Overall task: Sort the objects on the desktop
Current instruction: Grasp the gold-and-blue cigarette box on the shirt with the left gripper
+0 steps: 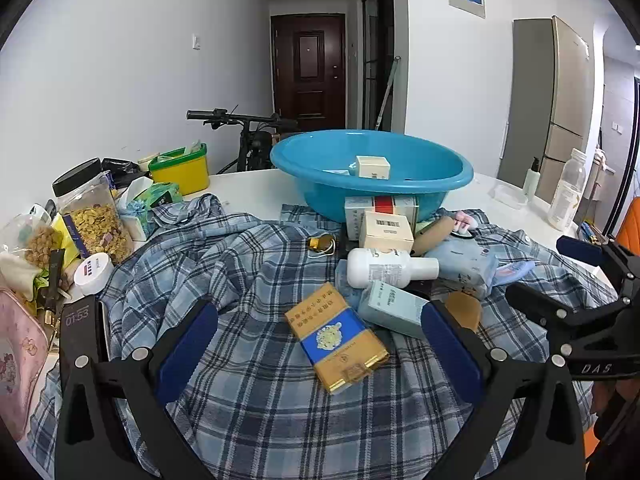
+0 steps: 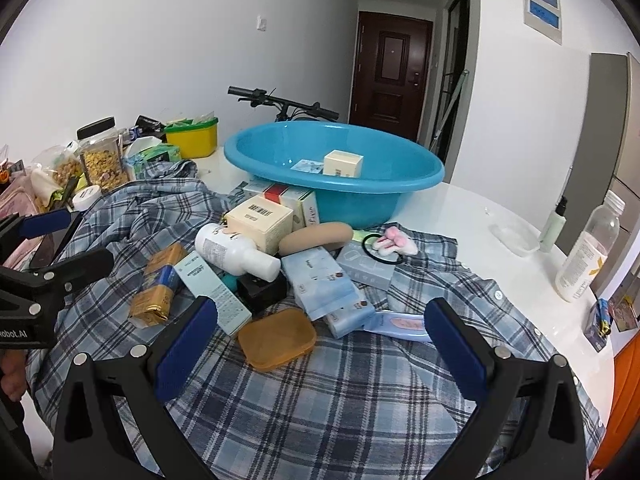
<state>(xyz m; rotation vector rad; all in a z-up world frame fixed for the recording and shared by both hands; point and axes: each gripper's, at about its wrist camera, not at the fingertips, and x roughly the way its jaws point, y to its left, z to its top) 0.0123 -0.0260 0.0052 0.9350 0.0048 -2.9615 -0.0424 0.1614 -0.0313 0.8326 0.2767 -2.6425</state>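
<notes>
Both the left gripper (image 1: 320, 344) and right gripper (image 2: 320, 336) hang released, holding nothing, over the jumble mid-table on the plaid shirt (image 2: 320, 392). The blue basin (image 2: 400, 200) at the table's far edge already holds a cream box (image 2: 343, 163), so it likely serves as the sorting bin

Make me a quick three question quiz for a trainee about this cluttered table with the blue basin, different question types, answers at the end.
1. True or false: the blue basin already holds a cream box.
2. Multiple choice: the white bottle in the pile is A) standing upright, B) lying on its side, C) inside the basin.
3. Short answer: what do the blue and gold packet and the orange lidded case rest on?

Key
1. True.
2. B.
3. The plaid shirt spread over the white table. Both the left gripper and the right gripper are open with nothing gripped.
</notes>
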